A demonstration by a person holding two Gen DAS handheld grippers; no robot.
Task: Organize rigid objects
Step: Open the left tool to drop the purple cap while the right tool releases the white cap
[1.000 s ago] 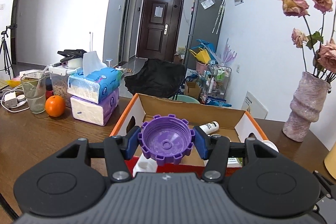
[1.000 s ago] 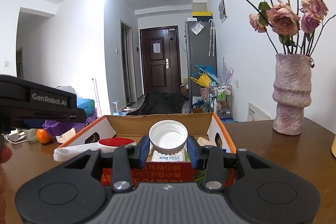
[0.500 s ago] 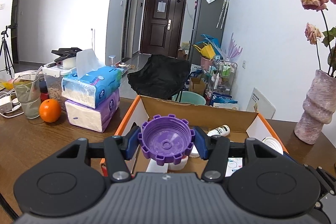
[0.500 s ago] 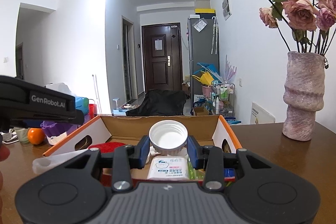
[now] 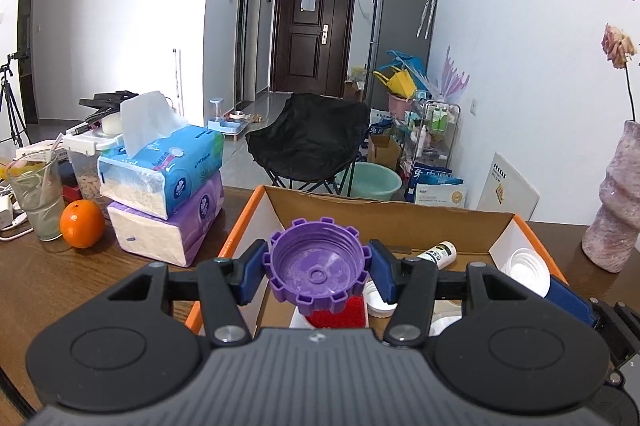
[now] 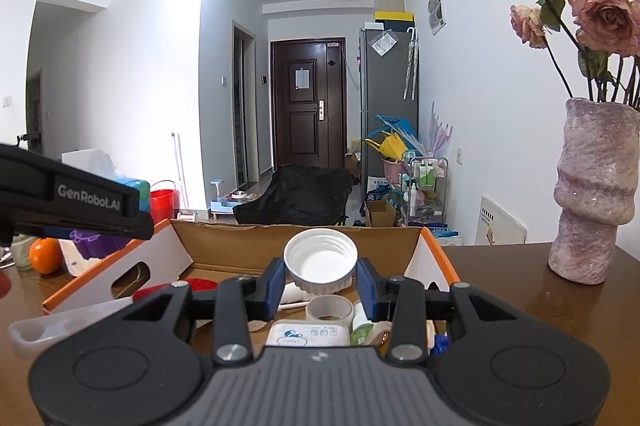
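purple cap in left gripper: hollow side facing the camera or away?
Facing the camera. The purple cap, clamped in the left gripper, shows its inner floor and thread ridges.

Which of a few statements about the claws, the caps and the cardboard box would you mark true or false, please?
1. The left claw grips a purple cap. True.
2. The right claw is empty. False: it grips a white cap.
3. The orange lies inside the cardboard box. False: it sits on the table beside the tissue packs.
4. A vase of dried roses stands outside the box. True.
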